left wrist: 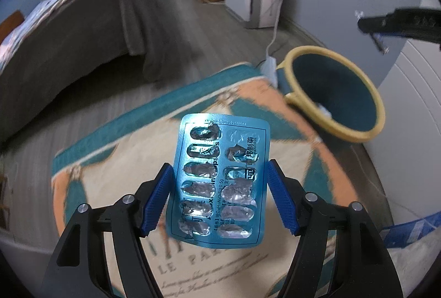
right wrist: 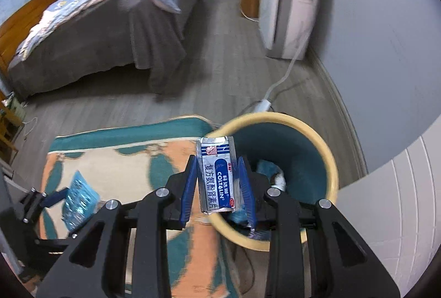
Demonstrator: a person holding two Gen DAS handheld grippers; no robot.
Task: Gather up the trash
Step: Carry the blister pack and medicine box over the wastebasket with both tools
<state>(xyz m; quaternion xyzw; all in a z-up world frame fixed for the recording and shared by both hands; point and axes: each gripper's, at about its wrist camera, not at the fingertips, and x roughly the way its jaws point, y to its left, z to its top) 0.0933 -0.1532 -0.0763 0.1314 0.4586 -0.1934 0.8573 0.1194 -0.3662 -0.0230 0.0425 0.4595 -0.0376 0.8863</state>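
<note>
My left gripper point(left wrist: 220, 187) is shut on an empty blue blister pack point(left wrist: 220, 179) and holds it above the rug; the pack also shows in the right wrist view point(right wrist: 80, 198), with the left gripper point(right wrist: 52, 198) beside it. My right gripper point(right wrist: 217, 185) is shut on a white and blue Coltalin medicine sachet point(right wrist: 217, 174) and holds it over the near left rim of the teal bin with a yellow rim point(right wrist: 303, 138). The bin point(left wrist: 335, 94) lies ahead and to the right of the left gripper. Some trash point(right wrist: 278, 179) lies inside it.
A patterned teal, orange and cream rug point(left wrist: 115, 160) covers the floor below. A bed with a grey cover point(right wrist: 110, 30) stands to the far left. A white appliance point(right wrist: 289, 6) with a cable stands by the right wall. A white cabinet point(right wrist: 399, 204) is at the right.
</note>
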